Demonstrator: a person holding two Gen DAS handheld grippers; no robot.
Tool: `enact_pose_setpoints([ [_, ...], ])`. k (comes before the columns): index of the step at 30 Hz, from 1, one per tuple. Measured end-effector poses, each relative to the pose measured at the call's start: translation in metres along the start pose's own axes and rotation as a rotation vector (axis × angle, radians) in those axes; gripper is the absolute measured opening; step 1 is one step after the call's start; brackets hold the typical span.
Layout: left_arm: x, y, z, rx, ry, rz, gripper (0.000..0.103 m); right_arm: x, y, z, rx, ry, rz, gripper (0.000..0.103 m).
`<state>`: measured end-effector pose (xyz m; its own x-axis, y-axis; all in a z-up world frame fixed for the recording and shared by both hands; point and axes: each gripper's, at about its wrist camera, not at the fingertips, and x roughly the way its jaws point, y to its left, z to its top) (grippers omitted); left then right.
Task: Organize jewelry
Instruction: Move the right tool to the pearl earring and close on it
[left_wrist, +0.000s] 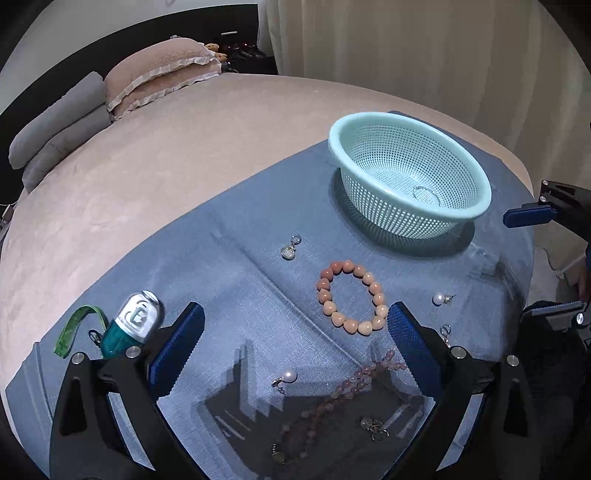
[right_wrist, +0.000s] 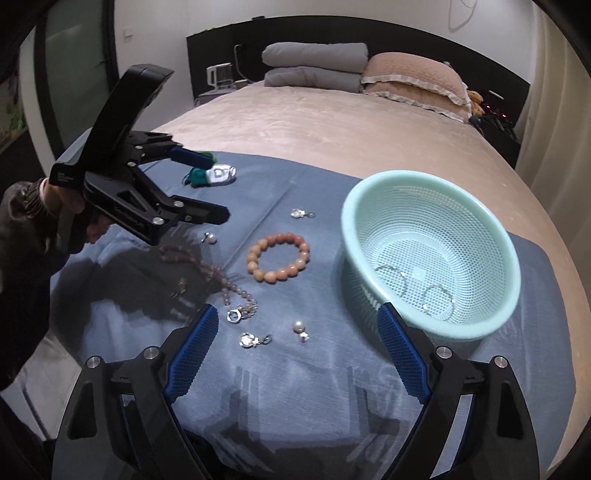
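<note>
Right wrist view shows both my grippers, left gripper (right_wrist: 207, 186) and right gripper (right_wrist: 297, 341), wide open and empty, so I should center on 1 pearl earring (right_wrist: 300, 329) on the blue cloth (right_wrist: 295, 387) beside the basket (right_wrist: 480, 332) before closing.

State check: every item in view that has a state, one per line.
Mint perforated plastic basket: upright on the blue cloth, two thin rings inside.
Peach round-bead bracelet: flat on the blue cloth, outside the basket.
Pink bead necklace: loose on the cloth.
Left gripper: open, empty.
Right gripper: open, empty.
</note>
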<state>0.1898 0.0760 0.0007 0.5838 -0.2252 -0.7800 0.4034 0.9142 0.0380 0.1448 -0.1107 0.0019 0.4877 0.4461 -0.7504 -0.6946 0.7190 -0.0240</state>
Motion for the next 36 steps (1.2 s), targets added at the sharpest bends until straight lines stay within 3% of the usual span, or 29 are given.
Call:
enact_pose_setpoints([
  [7, 0.026, -0.011, -0.008, 0.074, 0.034, -0.036, 0.096, 0.023, 0.004, -0.004, -0.017, 0.077, 0.017, 0.064],
  [9, 0.028, -0.011, -0.015, 0.093, 0.038, -0.047, 0.094, 0.027, 0.005, -0.006, -0.024, 0.093, 0.030, 0.057],
  [11, 0.028, -0.008, -0.023, 0.108, 0.043, -0.048, 0.094, 0.031, 0.007, -0.011, -0.037, 0.103, 0.054, 0.041],
  [15, 0.022, 0.014, -0.041, 0.073, 0.048, -0.047, 0.093, 0.040, 0.012, -0.016, -0.058, 0.135, 0.090, 0.030],
  [22, 0.018, 0.038, -0.057, 0.018, 0.070, -0.014, 0.088, 0.046, 0.018, -0.021, -0.075, 0.149, 0.090, 0.029],
  [36, 0.037, 0.030, -0.052, 0.023, 0.093, -0.091, 0.073, 0.058, -0.006, -0.019, -0.016, 0.154, 0.005, 0.029],
])
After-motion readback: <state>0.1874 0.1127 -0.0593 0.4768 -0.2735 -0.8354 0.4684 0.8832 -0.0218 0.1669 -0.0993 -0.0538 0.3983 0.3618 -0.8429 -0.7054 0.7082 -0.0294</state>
